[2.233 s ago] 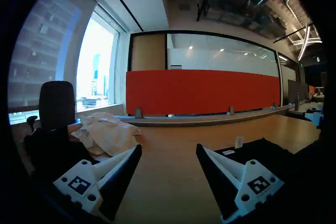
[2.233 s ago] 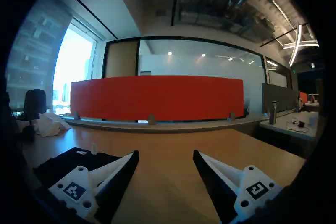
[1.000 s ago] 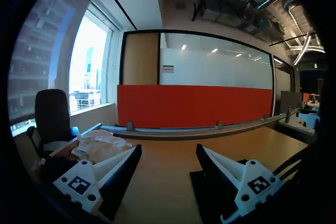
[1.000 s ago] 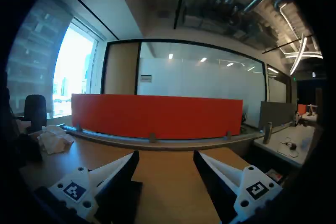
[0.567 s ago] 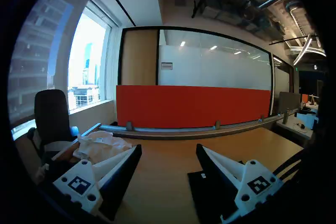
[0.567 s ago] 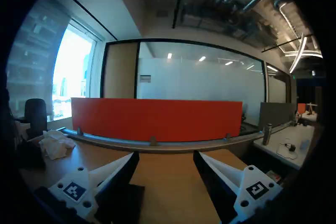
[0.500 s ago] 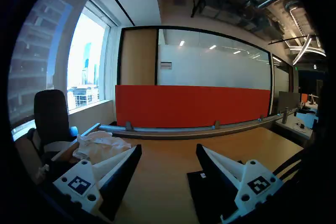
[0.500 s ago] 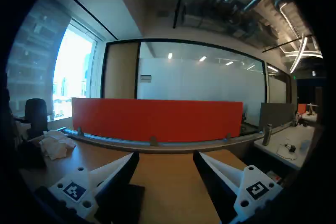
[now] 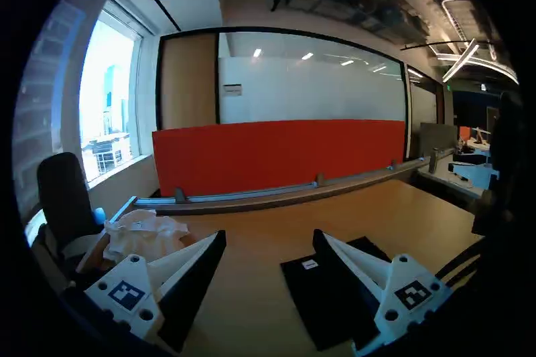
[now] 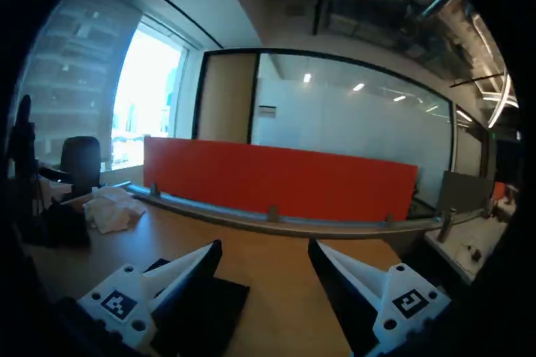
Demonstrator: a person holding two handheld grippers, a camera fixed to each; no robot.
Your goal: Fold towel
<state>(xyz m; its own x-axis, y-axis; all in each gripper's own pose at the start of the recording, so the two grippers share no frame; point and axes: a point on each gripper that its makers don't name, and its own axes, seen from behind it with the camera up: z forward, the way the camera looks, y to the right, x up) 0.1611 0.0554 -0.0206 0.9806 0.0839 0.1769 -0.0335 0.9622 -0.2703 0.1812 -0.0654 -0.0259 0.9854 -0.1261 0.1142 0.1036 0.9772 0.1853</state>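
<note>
Both claws are spread wide, nothing in them. My left gripper and right gripper hang over the desk, facing the red divider. The black towel lies flat on my side of the divider. A crumpled pale cloth sits toward the divider's left end.

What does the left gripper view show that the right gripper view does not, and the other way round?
Left gripper view: a white tag on the towel, a blue thing by the chair. Right gripper view: a dark bundle beside the cloth. Both: towel, cloth, chair, table, red divider, window; the left gripper and the right gripper each have open fingers.
</note>
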